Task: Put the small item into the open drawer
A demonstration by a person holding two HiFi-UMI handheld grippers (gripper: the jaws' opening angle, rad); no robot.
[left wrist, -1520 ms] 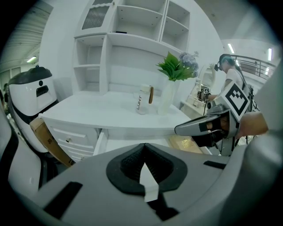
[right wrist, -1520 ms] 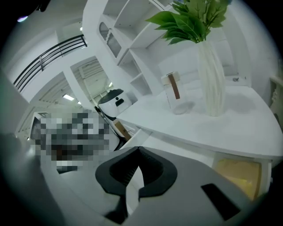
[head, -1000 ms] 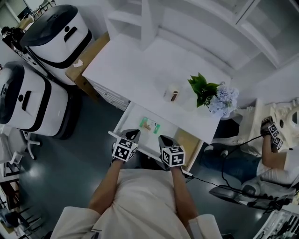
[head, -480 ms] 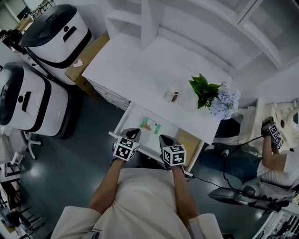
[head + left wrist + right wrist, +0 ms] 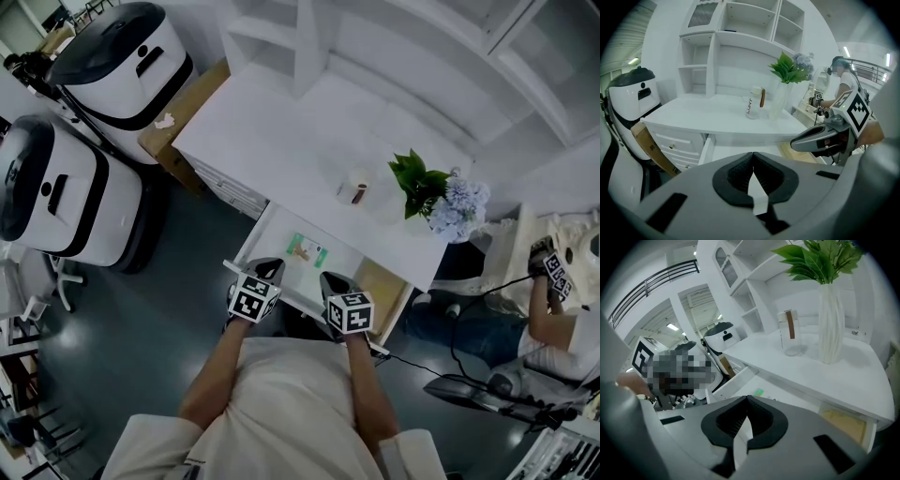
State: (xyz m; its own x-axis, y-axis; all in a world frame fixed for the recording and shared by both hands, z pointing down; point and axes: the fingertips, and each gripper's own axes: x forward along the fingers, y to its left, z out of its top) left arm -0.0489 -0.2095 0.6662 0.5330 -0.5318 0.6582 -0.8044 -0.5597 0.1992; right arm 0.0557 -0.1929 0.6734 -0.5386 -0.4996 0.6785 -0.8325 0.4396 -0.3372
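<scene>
The small item [image 5: 305,249], a green and white packet, lies inside the open white drawer [image 5: 339,269] under the desk [image 5: 272,141]; the right gripper view shows the packet [image 5: 758,392] as a green patch. My left gripper [image 5: 267,270] hovers over the drawer's front edge, shut and holding nothing, its tips meeting [image 5: 752,155]. Beside it my right gripper [image 5: 333,279] is also shut and empty [image 5: 747,399], pointing over the drawer toward the desk. Neither gripper touches the packet. The left gripper view shows the right gripper [image 5: 820,138] from the side.
On the desk stand a small clear bottle [image 5: 356,187] with a brown label and a white vase of leaves and pale flowers [image 5: 439,192]. Two white machines [image 5: 66,192] and a cardboard box [image 5: 183,108] stand left. Another person [image 5: 553,309] sits right. Shelves [image 5: 740,42] rise behind the desk.
The head view has shifted slightly, so the desk sits a little further right. Both grippers stay shut in the same place over the drawer's front.
</scene>
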